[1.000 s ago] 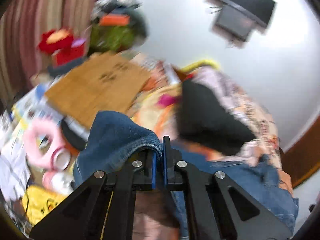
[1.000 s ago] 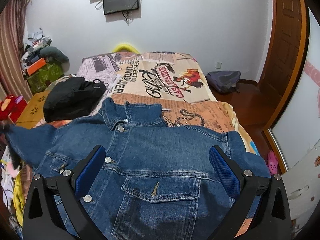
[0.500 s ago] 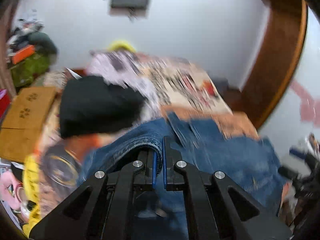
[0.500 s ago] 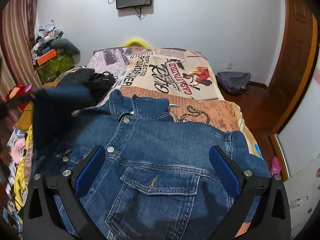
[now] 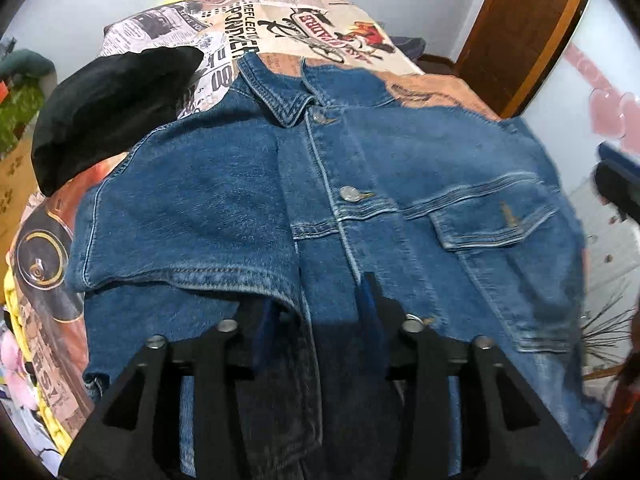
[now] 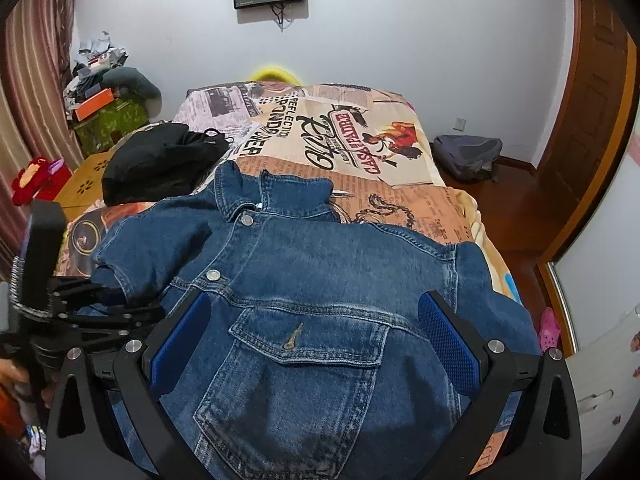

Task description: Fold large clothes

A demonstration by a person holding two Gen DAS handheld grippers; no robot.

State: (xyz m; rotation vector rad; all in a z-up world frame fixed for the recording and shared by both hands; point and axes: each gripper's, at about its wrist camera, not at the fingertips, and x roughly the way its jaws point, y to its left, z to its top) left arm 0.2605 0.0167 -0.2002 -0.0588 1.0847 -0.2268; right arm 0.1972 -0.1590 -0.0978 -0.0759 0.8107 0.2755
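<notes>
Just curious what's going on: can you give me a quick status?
Left gripper opening over the folded-in sleeve. Right gripper open above the denim jacket. Black garment beside the collar, clear.

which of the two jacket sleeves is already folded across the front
The left-hand sleeve, on the side by the black garment, lies folded over the denim jacket. The other sleeve still hangs at the bed's edge.
</notes>
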